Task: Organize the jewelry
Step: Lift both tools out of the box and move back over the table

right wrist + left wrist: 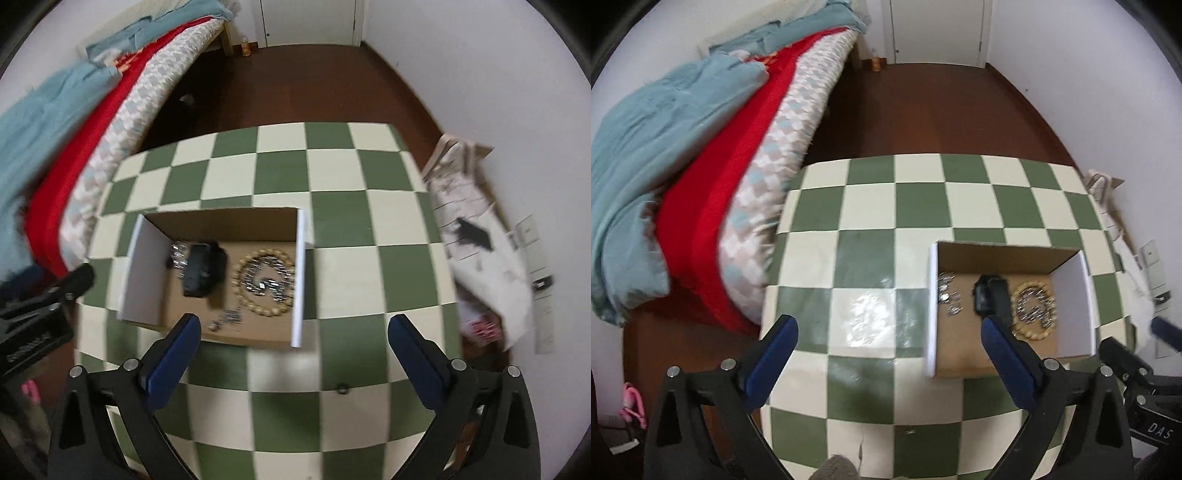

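box (221,225): 1 | bead bracelet (264,308): 1 | black watch (203,271): 1 | ring (342,387): 1

An open brown cardboard box (221,325) sits on the green-and-cream checkered table (332,166). Inside the box, a round wooden bead bracelet (264,308) lies right of a black watch (201,273), with a silver chain (269,284) coiled inside the bracelet. A small dark ring (342,387) lies on the table in front of the box, to its right.

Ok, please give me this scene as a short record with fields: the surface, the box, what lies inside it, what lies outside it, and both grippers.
surface: checkered table, green and cream
container: open cardboard box on the table
inside box: beaded bracelet ringed around a silver chain; black watch; more silver pieces
outside box: small dark ring on the table, near edge
left gripper: open, holds nothing
right gripper: open, holds nothing
surroundings: bed with red and blue covers, brown floor
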Demonstrator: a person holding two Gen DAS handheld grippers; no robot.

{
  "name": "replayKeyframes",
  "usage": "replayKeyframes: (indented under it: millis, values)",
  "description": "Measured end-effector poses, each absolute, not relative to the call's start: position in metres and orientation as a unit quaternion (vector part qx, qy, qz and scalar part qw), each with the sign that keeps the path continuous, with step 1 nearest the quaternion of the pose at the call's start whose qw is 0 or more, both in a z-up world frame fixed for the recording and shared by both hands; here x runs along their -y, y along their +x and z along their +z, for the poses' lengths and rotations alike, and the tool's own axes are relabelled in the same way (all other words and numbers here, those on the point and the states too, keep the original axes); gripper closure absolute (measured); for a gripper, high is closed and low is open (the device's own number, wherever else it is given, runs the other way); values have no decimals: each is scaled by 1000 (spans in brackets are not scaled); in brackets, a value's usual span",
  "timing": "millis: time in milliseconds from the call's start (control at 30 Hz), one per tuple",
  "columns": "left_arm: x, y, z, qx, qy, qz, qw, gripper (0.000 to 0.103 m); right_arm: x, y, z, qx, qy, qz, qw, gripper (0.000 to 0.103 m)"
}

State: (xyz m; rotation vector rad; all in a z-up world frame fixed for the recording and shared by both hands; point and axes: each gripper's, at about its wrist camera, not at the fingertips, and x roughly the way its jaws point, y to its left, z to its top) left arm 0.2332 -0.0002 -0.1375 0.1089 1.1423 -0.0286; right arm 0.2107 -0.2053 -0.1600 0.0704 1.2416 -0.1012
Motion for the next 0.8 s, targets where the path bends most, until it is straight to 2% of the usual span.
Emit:
replayKeyframes:
  millis: [367,800]
  values:
    - [4,189,-106,-496,65,0,866,2,198,177,-128,-545,18,-64,836,0]
    - [-4,129,-50,-433,56,1,900,2,185,110,-59,-472,17,-68,879,0]
